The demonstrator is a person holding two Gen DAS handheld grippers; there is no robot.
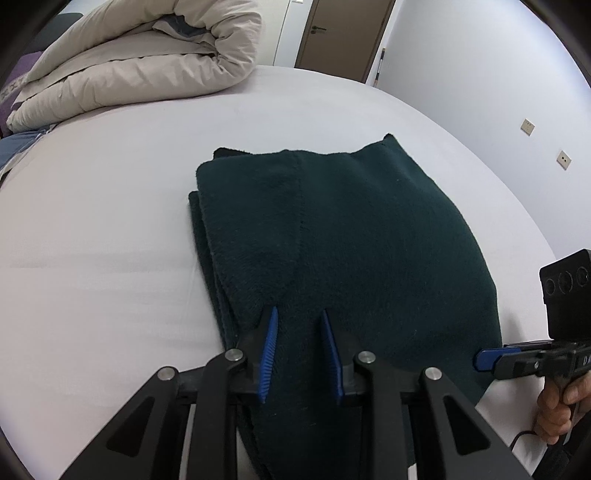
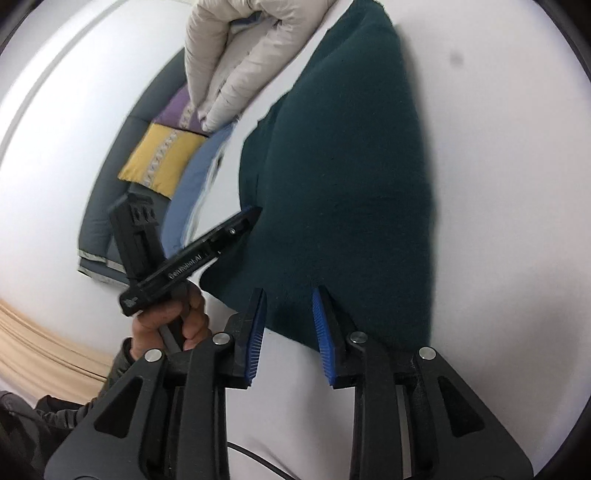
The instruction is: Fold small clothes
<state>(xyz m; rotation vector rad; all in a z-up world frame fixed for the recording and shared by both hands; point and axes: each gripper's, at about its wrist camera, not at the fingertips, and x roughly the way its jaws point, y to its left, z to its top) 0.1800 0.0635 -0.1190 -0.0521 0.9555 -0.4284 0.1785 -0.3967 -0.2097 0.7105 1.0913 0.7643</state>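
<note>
White bedsheet (image 1: 110, 229) fills both views, smooth and bare around the work; on it lies the dark green garment (image 1: 351, 240), a fleecy piece already doubled over, its stacked layers showing along the edge at nine o'clock in the left wrist view. The left gripper (image 1: 298, 314) sits at the near hem, six o'clock of the cloth, jaws narrowly parted with fabric lying between the blue pads (image 1: 269, 350); whether they pinch it I cannot tell. The right gripper (image 2: 289, 293) stands at the other near corner, also narrowly parted, pads straddling the hem edge, the grip likewise unclear.

Judging from the layout, the step in hand is taking both near corners for another fold; to do it well, bite every layer at once, keep the two grippers level with each other, and carry the hem straight toward twelve o'clock so the edges meet squarely; fleece this thick will likely resist a sharp crease and may spring back.

Around: a rolled beige duvet (image 1: 147, 55) at eleven o'clock, well apart from the garment; a yellow cushion (image 2: 159, 162) and purple cushion (image 2: 181, 109) beyond it; a brown door (image 1: 343, 29) at twelve; nothing blocks the fold path.
</note>
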